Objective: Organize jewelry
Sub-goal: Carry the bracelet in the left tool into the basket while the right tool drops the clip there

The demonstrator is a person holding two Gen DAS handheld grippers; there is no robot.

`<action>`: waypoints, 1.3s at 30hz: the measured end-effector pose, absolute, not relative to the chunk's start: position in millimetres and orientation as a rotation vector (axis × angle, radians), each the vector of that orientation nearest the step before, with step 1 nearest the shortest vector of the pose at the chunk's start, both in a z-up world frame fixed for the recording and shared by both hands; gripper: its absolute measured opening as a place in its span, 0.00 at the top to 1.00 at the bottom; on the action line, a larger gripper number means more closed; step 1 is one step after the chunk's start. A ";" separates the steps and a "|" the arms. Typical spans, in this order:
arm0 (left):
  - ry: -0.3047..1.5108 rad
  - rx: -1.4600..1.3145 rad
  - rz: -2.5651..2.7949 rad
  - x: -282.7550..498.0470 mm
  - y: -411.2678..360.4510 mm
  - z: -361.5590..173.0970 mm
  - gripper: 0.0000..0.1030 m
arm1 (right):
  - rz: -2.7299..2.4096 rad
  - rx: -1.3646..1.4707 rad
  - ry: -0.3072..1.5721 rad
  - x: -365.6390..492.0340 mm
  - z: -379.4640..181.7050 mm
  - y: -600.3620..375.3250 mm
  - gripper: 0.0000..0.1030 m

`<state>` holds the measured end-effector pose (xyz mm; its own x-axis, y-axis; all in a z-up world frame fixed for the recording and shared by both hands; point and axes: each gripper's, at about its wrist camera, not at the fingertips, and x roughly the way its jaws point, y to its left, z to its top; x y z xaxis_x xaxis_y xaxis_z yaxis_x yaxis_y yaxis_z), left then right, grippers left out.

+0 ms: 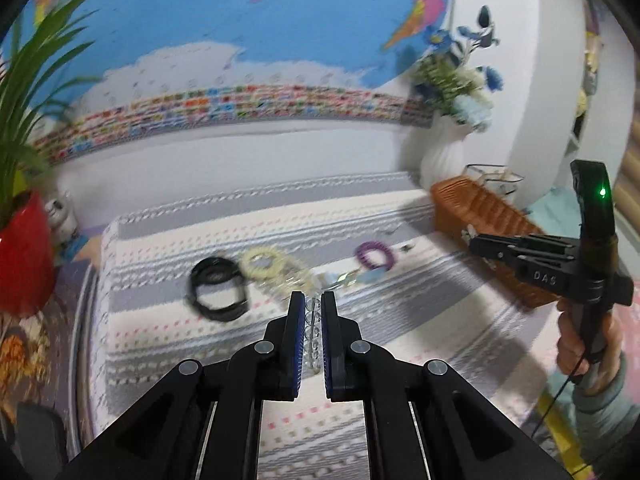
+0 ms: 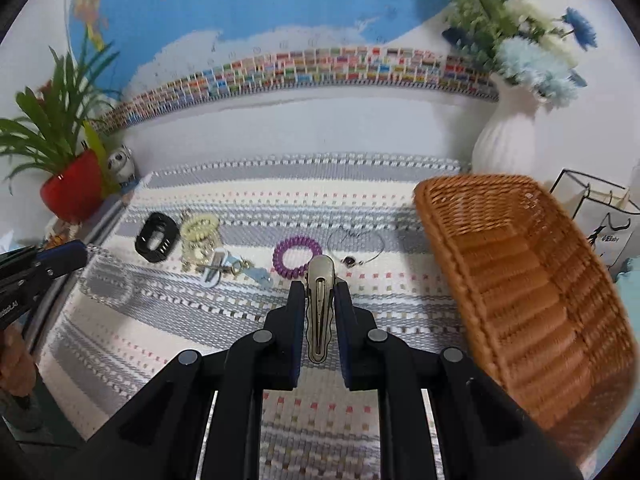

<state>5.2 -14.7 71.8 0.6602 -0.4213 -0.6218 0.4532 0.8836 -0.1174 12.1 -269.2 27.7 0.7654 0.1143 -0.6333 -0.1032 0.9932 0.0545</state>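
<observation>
Left gripper (image 1: 313, 300) pinches a clear bead bracelet (image 1: 312, 334), the strand running lengthwise between the blue pads; in the right wrist view the same bracelet (image 2: 105, 276) hangs as a loop from the gripper tip, above the striped mat. Right gripper (image 2: 319, 286) is clamped on a metal hair clip (image 2: 319, 308), clip lying lengthwise between the fingers, rounded end sticking out past the tips. It hangs above the mat, just left of the wicker basket (image 2: 520, 280), not over it. Basket sits at the right side of the mat (image 2: 240, 320) and tilts in the fisheye; nothing visible inside from here. Loose pieces in a rough row across the mat's middle: black band (image 2: 156, 237) at far left, yellow coil hair tie (image 2: 199, 226) just beside it, a gold piece (image 2: 196, 254) touching the yellow tie's near side, a small heap of clips and pale blue bits (image 2: 232, 270) next, then a purple coil hair tie (image 2: 297, 257), then a thin wire necklace with a dark pendant (image 2: 354, 246) nearest the basket. Behind the basket, a white vase of blue and white flowers (image 2: 506, 144). Red pot with a green plant (image 2: 72, 192) at the mat's far left corner, a small panda figure (image 2: 120, 162) beside it. World map (image 2: 260, 12) on the wall. Left view is motion-blurred.
</observation>
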 end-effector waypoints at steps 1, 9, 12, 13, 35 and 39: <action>0.694 0.034 -0.535 5.1 -18.8 78.5 0.93 | 0.115 0.022 0.674 6.5 33.4 -272.6 0.83; 0.664 0.099 -0.663 -3.3 -80.2 119.2 0.93 | 0.073 0.093 0.575 -32.8 64.8 -319.3 0.83; 0.654 0.135 -0.704 -2.2 -112.7 126.6 0.93 | 0.031 0.114 0.560 -44.0 69.3 -346.1 0.83; 0.649 0.153 -0.724 -0.2 -131.0 128.6 0.93 | 0.017 0.119 0.557 -47.2 69.7 -354.7 0.83; 0.877 0.246 -0.997 86.2 -392.2 54.9 0.93 | -0.163 0.251 0.806 -17.5 10.1 -468.1 0.83; 0.927 0.267 -1.004 89.0 -403.1 39.6 0.93 | -0.194 0.252 0.854 -7.6 1.0 -472.6 0.83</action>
<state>89.0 -403.1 39.6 0.2080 -0.6045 -0.7690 0.8148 0.5420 -0.2057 -7.6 -472.6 1.0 0.6426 -0.0676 -0.7632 0.2686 0.9528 0.1417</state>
